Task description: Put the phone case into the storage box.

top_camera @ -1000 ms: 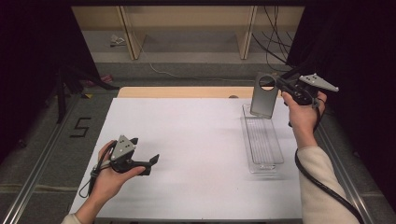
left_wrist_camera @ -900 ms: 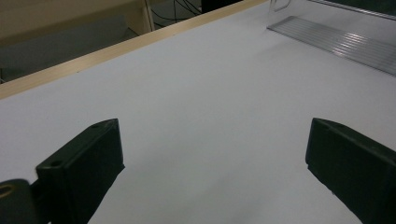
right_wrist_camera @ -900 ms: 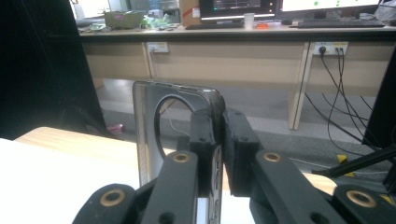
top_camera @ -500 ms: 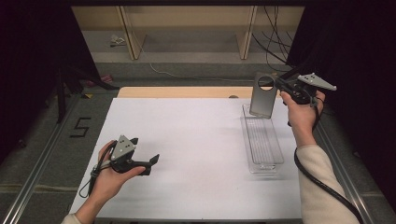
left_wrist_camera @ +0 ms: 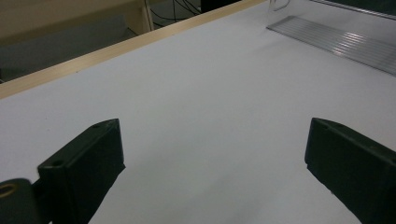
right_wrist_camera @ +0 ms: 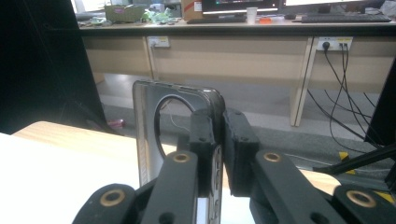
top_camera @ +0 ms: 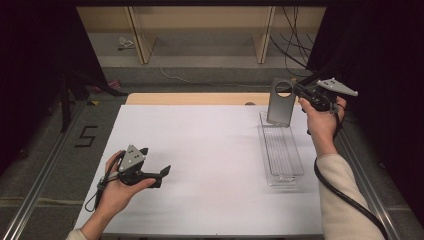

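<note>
Right gripper (top_camera: 296, 92) is raised over the far right corner of the table (top_camera: 210, 145), jaws clamped on the top edge of a grey plate (top_camera: 280, 102). The plate has a round hole near its top. It hangs upright, lower edge at the far end of a clear tray (top_camera: 281, 150); cannot tell if it touches the tray. In the right gripper view the plate (right_wrist_camera: 152, 135) sits edge-on between the jaws of the right gripper (right_wrist_camera: 219, 140), hole to the left of them.

The tray lies lengthwise along the right side of the table, ribbed floor visible, nothing in it apart from the plate end.

Left gripper (top_camera: 162, 172) is low over the near left of the table, held in the left hand (top_camera: 117, 187), well apart from tray and plate. Left gripper view: jaws spread wide, nothing between them, just white tabletop, with the tray (left_wrist_camera: 336, 39) at upper right.
</note>
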Demonstrator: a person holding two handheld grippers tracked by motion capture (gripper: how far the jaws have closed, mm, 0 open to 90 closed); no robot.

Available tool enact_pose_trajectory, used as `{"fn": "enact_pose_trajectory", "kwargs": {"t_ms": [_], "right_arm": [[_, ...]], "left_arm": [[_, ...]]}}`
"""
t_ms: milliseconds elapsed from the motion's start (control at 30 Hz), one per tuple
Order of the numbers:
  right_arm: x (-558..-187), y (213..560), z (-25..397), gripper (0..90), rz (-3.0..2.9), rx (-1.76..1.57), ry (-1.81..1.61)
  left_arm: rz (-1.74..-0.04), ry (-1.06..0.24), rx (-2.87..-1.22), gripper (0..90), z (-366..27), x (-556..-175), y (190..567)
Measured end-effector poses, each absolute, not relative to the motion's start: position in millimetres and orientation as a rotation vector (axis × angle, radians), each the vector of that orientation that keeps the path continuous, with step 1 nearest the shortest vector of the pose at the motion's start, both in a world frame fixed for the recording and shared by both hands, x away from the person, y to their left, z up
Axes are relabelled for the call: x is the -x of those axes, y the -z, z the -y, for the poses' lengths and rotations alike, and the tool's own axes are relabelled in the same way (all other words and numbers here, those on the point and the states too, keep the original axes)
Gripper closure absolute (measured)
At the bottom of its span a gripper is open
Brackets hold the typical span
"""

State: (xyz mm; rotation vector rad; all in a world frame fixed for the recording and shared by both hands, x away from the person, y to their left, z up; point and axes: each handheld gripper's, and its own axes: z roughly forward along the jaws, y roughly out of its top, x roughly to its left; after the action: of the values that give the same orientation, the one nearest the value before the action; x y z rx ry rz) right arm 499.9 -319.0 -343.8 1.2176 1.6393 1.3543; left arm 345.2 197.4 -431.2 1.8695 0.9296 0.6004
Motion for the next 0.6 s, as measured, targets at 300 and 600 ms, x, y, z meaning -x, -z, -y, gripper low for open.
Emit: {"fn": "enact_pose_trajectory", "kwargs": {"t_ms": [300, 600], "right_arm": [[-502.7, 345.7, 319.2, 83.5, -1.642, -1.219, -1.354], [-503.8, 347.1, 318.0, 83.5, -1.648, -1.218, -1.351]], "left_arm": [[-0.932, -0.600, -1.871, 4.0, -197.2, -345.2, 431.7], [-0.931, -0.602, -1.871, 4.0, -197.3, -345.2, 431.5]]}}
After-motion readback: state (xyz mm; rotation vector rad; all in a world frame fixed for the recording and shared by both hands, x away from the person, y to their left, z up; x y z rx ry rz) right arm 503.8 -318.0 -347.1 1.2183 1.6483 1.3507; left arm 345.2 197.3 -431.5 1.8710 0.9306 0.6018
